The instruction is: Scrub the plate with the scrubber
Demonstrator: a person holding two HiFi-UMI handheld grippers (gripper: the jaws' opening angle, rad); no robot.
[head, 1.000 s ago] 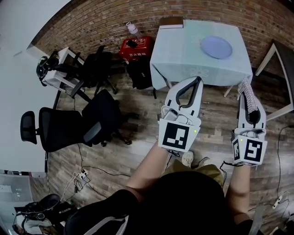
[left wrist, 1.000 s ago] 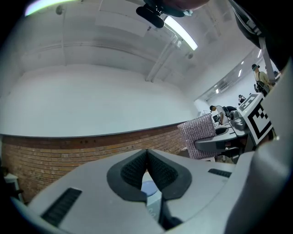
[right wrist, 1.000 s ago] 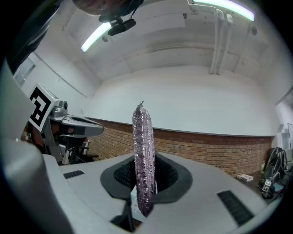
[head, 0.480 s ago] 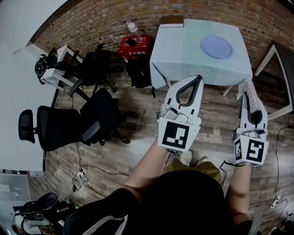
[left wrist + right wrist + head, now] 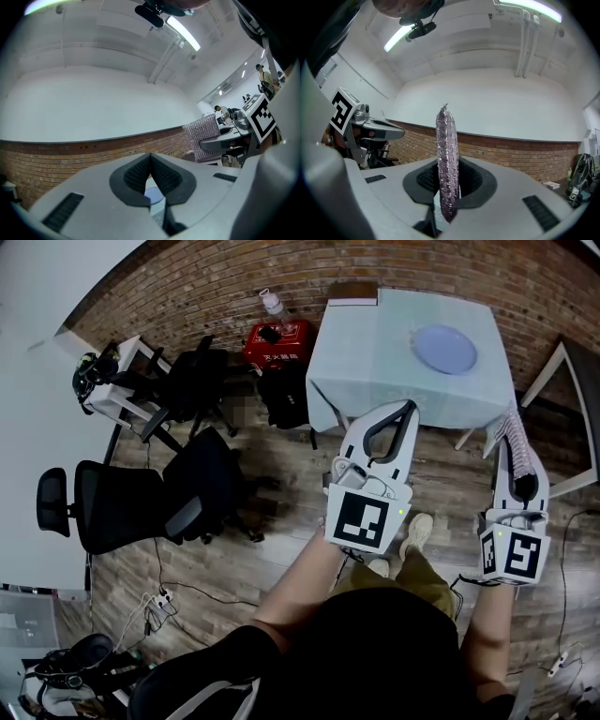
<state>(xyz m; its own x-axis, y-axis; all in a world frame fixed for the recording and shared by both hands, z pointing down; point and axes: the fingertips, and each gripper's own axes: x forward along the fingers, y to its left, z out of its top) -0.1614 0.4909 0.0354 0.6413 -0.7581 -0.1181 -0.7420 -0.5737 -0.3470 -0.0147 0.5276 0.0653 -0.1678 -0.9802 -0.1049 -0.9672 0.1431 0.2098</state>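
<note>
Right gripper view shows the right gripper pinching the glittery scrubber by its lower end, seemingly soft and light, while the left gripper sits pressed together, empty.

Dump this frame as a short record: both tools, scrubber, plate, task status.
left tool: shut, nothing between the jaws
right tool: shut on the sparkly silver-pink mesh scrubber, which sticks out past the jaw tips
plate: round pale blue plate, flat on the table with the light blue cloth, toward its right side in the head view
tools vs plate: both held over the wooden floor, short of the table; no contact
task status: scrubbing not yet begun
</note>
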